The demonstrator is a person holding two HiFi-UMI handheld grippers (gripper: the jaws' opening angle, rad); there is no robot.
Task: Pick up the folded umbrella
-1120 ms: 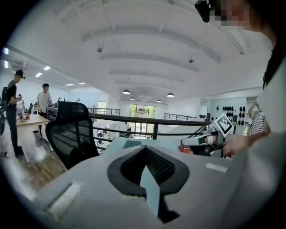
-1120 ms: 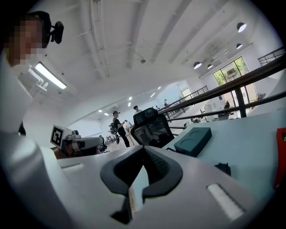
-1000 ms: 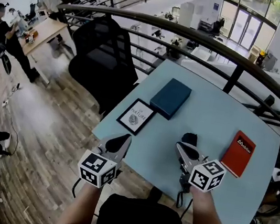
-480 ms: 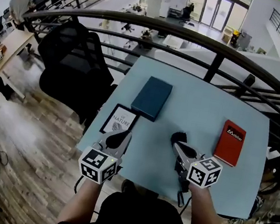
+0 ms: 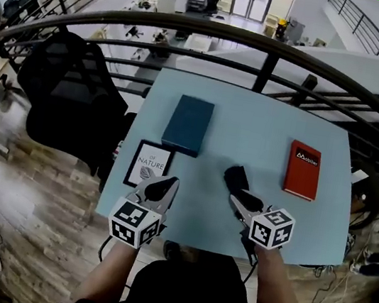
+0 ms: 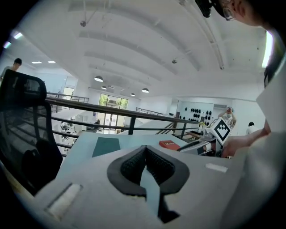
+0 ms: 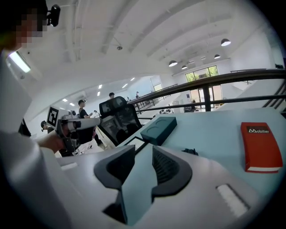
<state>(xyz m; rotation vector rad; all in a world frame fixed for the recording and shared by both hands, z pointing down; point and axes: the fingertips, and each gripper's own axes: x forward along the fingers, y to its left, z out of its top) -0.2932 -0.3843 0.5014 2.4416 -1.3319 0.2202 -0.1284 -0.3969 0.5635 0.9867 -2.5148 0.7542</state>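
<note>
My right claw (image 5: 237,200), jaws just spreading and empty, points at the umbrella (image 5: 236,177) to straddle it, while my left claw (image 5: 162,188), pressed together, idles well left of it.

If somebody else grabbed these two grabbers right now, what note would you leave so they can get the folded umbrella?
Left gripper: shut, empty, at the table's near left edge.
Right gripper: jaws have just been opening; only bare table shows between them.
Folded umbrella: lying on the blue table, just ahead of the right gripper, not held.
Done: nothing picked up yet.
Left to do: probably ease the right gripper forward around the umbrella, close on it, and lift.
</note>
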